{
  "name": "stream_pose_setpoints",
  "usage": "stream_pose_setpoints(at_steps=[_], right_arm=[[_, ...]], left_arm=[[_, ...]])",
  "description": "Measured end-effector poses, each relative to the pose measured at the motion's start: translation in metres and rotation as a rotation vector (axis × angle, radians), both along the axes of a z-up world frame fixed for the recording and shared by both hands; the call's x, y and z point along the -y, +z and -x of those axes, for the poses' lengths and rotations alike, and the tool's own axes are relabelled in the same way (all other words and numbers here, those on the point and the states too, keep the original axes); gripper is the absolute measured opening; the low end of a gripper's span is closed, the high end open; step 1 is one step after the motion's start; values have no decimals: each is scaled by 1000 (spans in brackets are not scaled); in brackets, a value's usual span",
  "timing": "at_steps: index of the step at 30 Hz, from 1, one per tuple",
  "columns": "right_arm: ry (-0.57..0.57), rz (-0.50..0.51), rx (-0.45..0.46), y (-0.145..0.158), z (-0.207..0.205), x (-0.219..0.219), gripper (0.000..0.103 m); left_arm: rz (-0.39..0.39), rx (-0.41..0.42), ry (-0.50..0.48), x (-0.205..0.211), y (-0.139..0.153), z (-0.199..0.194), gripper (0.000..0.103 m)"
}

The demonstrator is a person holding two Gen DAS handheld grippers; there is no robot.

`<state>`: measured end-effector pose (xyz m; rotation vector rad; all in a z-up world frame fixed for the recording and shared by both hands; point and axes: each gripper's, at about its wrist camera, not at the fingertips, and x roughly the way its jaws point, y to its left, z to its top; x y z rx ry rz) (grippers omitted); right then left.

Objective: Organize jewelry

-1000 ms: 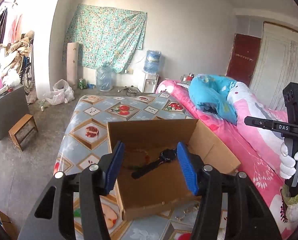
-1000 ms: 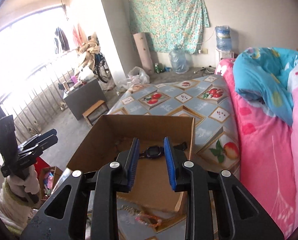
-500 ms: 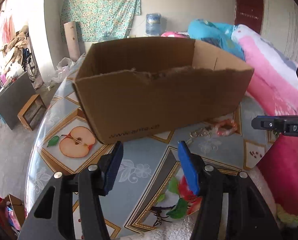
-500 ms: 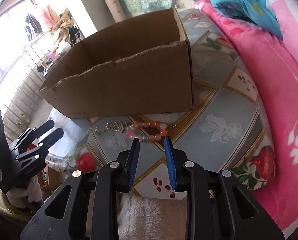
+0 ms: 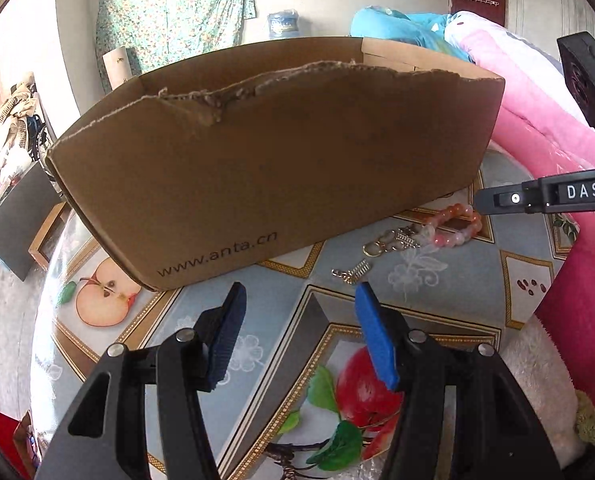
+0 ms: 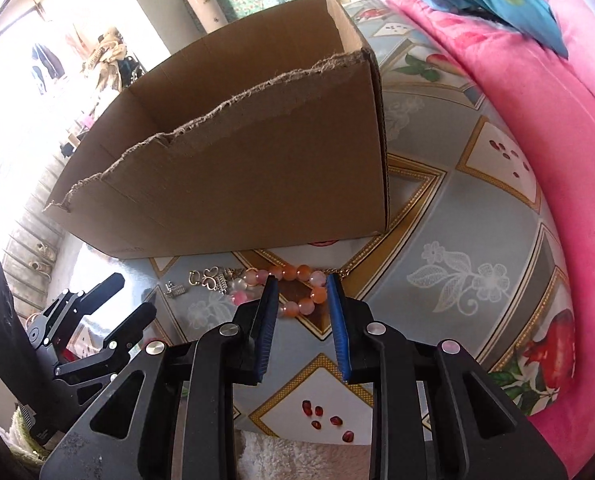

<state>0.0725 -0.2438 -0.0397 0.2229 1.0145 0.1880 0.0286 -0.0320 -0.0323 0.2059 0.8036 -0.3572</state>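
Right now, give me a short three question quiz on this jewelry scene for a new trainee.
1. True or false: the beaded bracelet lies inside the cardboard box.
2. Which gripper has its tips at the bracelet? A) left gripper B) right gripper
3. Fill in: the small metal charms lie on the patterned ____, in front of the box.

Key:
1. False. It lies on the cloth outside the box, by the front wall.
2. B. Its jaws are closing, with beads between the tips; the left gripper stands open over bare cloth.
3. Cloth.
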Motion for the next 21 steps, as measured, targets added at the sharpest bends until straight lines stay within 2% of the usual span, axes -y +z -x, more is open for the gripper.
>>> stream_pose_setpoints(at_steps=[6, 9, 14, 21], right_arm=[[-2, 90, -33, -8, -7, -14, 13], [-9, 101, -39, -8, -9, -16, 8], [-23, 50, -25, 2, -6, -12, 7], [5, -15, 44, 34, 1, -20, 7]], left_arm=[[2, -7, 0, 2, -5, -2, 55], [8, -11, 1, 0, -8, -2, 55], [26, -10, 6, -10, -8, -1, 55], [44, -4, 18, -18, -6, 2, 55]])
